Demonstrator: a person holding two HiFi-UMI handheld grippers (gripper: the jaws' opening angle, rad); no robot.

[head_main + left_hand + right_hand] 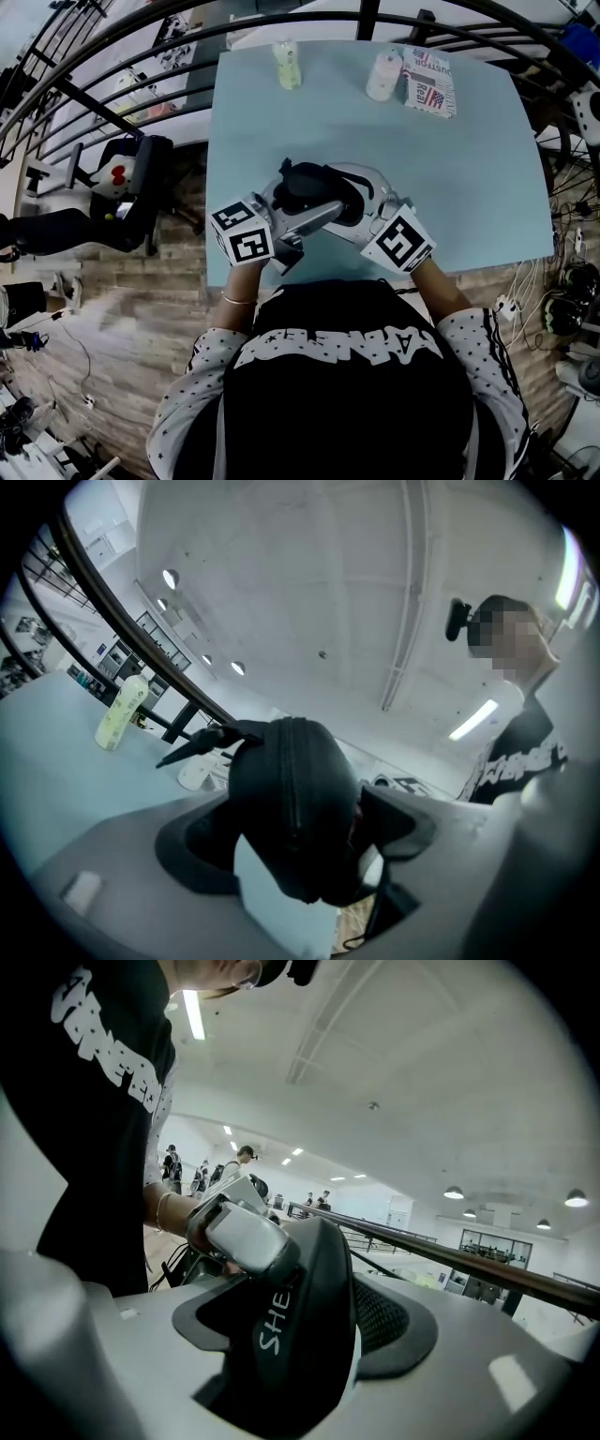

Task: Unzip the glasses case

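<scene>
With both hands roughly level and facing each other over the table's point(469, 169) near edge, my left gripper point(300, 850) and right gripper point(300, 1335) each clamp the black case point(309, 186), its zip pull hidden.

Black glasses case point(305, 183); pale blue table point(469, 169).

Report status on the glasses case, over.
Left gripper and right gripper both clamped on glasses case, held over near edge of table. Zip looks closed. Nothing in the way.
</scene>
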